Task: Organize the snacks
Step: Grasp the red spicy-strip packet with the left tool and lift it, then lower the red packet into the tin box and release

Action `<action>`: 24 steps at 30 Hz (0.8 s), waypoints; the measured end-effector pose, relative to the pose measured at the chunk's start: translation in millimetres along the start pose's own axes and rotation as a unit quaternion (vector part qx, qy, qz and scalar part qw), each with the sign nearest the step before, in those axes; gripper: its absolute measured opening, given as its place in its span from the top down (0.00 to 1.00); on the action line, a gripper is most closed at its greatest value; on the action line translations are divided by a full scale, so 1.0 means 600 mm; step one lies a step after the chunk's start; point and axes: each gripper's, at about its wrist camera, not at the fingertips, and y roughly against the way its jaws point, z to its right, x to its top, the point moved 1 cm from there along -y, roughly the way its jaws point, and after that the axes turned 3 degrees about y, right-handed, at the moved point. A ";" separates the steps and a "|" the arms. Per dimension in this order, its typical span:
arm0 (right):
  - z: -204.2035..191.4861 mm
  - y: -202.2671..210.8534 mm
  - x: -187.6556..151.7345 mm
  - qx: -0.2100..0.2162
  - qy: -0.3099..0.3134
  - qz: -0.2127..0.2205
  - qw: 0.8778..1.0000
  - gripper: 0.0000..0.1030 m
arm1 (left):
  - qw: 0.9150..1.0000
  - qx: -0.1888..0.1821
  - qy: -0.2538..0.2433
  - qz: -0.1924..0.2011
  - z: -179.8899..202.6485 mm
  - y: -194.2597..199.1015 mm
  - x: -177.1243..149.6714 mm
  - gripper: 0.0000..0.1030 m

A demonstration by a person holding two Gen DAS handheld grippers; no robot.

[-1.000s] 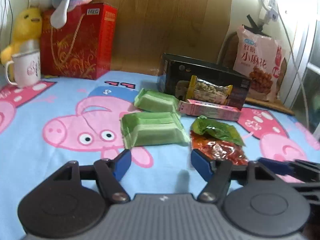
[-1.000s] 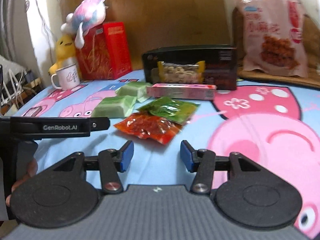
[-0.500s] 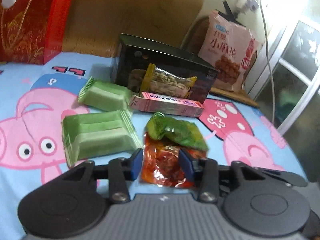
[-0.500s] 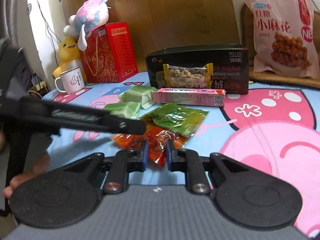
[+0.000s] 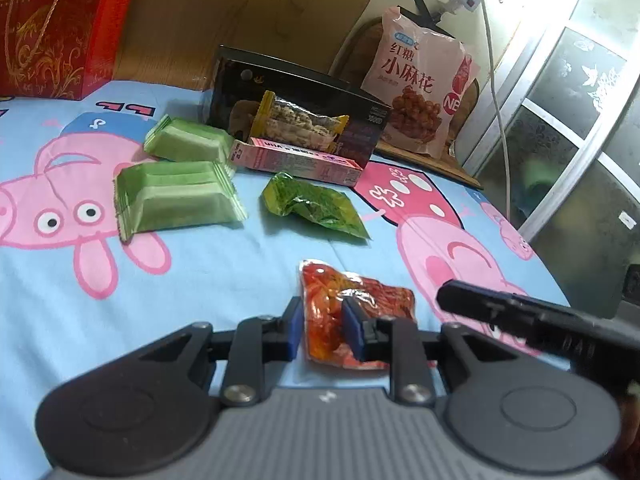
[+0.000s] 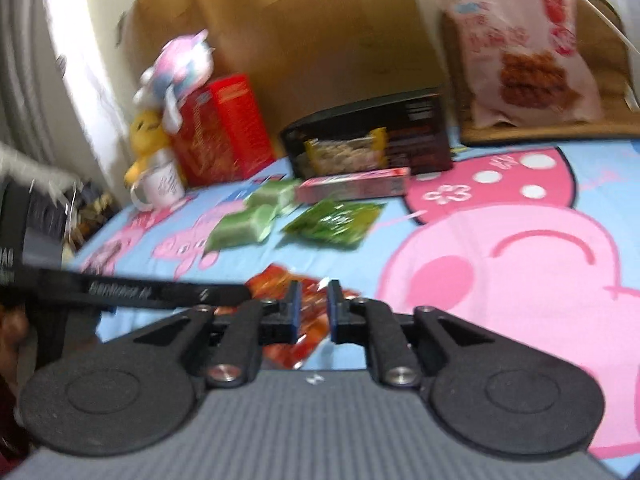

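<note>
A red snack packet [image 5: 360,292] lies at the near edge of the blue cartoon-pig cloth [image 5: 240,272]. My left gripper [image 5: 323,330] is closing on its near end, and both pads press the wrapper. One finger [image 5: 480,304] of the right gripper reaches in beside the packet's right corner. In the blurred right wrist view the right gripper [image 6: 314,312] straddles the same red packet [image 6: 276,280]. Its jaws are opening, with a gap at each pad. A green packet [image 5: 316,206] lies farther back, apart from the red one.
Two green wafer packs [image 5: 176,196] lie to the left. A pink carton [image 5: 296,160] and a nut packet [image 5: 300,124] rest against a black box [image 5: 240,80]. A big pink bag [image 5: 424,84], a red gift box [image 5: 56,28], a mug [image 6: 160,184] and plush toys [image 6: 176,64] stand behind.
The left jaws have closed onto the red packet and drawn it nearer, away from the green packet. The right jaws shut, then parted a little, and the right view has tilted.
</note>
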 end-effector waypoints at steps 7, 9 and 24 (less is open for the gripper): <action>0.043 -0.020 -0.017 0.070 -0.126 -0.068 0.987 0.73 | 1.000 0.002 0.002 0.001 0.002 0.002 -0.005 0.79; 0.036 -0.029 -0.026 0.095 -0.144 -0.073 0.982 0.73 | 1.000 -0.008 0.026 -0.003 -0.006 0.002 -0.001 0.79; -0.116 -0.044 -0.055 -0.031 0.230 -0.044 0.972 0.48 | 0.992 -0.070 0.101 -0.030 -0.024 -0.008 0.018 0.80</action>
